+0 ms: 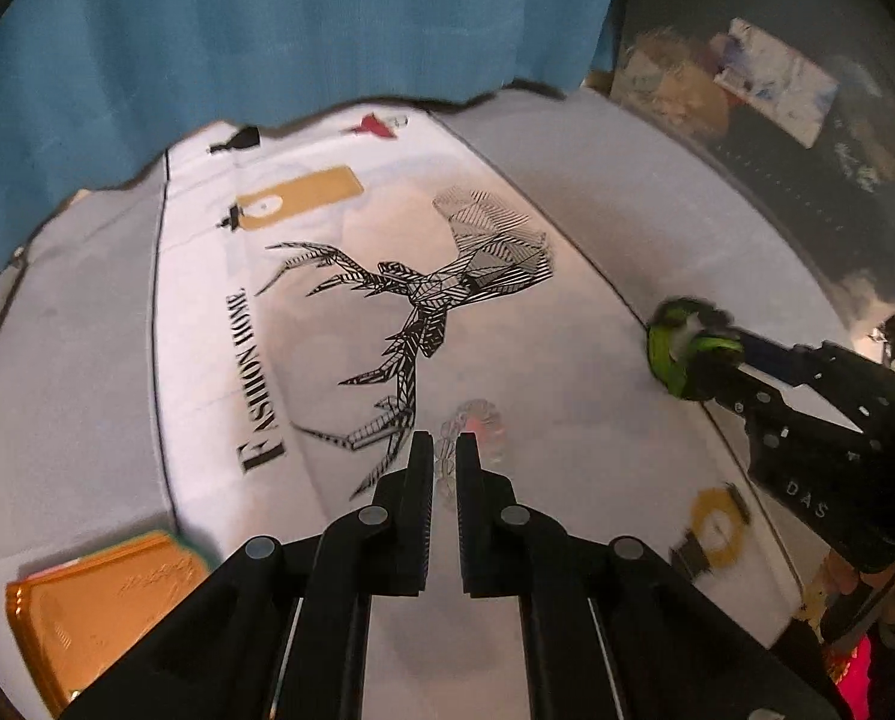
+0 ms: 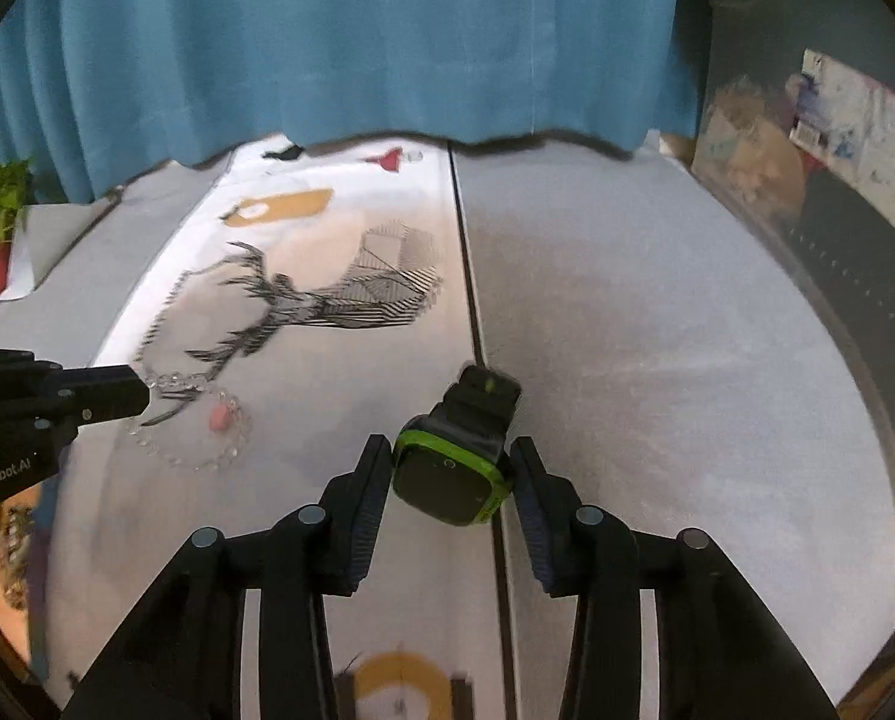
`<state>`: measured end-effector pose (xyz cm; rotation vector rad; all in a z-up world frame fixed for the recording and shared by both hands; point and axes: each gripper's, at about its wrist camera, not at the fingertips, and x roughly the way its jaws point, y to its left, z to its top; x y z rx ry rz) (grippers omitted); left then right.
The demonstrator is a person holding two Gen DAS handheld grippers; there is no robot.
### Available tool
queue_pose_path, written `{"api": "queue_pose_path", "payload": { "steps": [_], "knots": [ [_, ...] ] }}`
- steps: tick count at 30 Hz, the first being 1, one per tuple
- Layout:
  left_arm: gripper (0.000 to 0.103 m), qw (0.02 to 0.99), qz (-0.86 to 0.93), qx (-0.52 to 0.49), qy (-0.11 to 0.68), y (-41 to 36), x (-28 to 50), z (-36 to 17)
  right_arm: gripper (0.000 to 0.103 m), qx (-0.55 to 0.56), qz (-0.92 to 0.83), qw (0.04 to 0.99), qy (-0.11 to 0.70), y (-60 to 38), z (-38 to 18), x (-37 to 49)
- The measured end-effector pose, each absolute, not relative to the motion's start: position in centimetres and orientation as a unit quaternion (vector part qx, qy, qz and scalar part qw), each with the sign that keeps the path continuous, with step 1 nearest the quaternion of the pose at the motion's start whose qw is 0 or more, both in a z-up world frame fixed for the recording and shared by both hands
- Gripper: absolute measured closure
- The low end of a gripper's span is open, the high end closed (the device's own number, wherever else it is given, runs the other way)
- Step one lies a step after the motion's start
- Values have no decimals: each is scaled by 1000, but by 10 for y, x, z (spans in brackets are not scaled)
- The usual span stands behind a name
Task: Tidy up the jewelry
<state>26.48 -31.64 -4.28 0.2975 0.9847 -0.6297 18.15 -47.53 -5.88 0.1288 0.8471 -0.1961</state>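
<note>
Two black grippers work over a printed cloth [image 1: 303,360]: in the left wrist view the left gripper [image 1: 445,450] is pinched closed on a clear bead necklace [image 1: 474,420], with a gold box [image 1: 99,600] at lower left and the right gripper [image 1: 705,360] off to the right clamping a green watch [image 1: 666,354]. In the right wrist view the right gripper [image 2: 450,468] squeezes the watch [image 2: 447,480] by its sides, its strap [image 2: 483,396] pointing away, while the left gripper [image 2: 141,396] at left holds the necklace [image 2: 207,420], which droops to the cloth [image 2: 327,360].

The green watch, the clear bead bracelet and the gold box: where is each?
green watch [image 2: 447,480], right wrist view, dark face.
clear bead bracelet [image 2: 231,456], right wrist view, lower beads.
gold box [image 1: 96,609], left wrist view, lid.
</note>
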Motion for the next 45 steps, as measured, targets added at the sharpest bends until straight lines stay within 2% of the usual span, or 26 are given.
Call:
{"api": "queue_pose_path", "payload": {
  "steps": [1,4,13,16,18,22,23,29,32,34,37,44,45],
  "knots": [
    [98,825,-297,140,460,-313,259,-38,92,71,-85,906,409,-474,-55,178],
    [98,832,-294,145,448,-302,241,-27,99,60,-84,912,398,-463,-45,162],
    [99,834,-281,134,456,-280,224,-27,99,84,-97,907,402,-465,-52,138],
    [101,833,-278,132,461,-279,228,-37,95,103,-102,894,423,-471,-65,137],
    [101,833,-275,126,463,-278,233,-44,90,111,-105,884,442,-474,-77,138],
    [101,832,-272,109,471,-275,242,-60,49,120,-111,871,463,-479,-97,142],
    [101,832,-271,106,473,-273,245,-64,43,120,-112,872,462,-478,-99,142],
    [99,826,-260,76,494,-258,263,-85,34,96,-106,877,458,-470,-107,156],
    [88,819,-263,63,506,-252,268,-89,31,84,-102,881,454,-464,-108,164],
    [66,815,-264,63,511,-251,267,-91,30,79,-102,884,449,-461,-109,169],
    [57,812,-265,71,515,-252,265,-93,28,76,-97,887,444,-459,-109,174],
    [46,806,-266,104,518,-260,260,-98,26,64,-98,895,431,-462,-112,201],
    [41,804,-269,112,519,-262,258,-99,25,62,-98,896,429,-463,-112,207]
  ]
}}
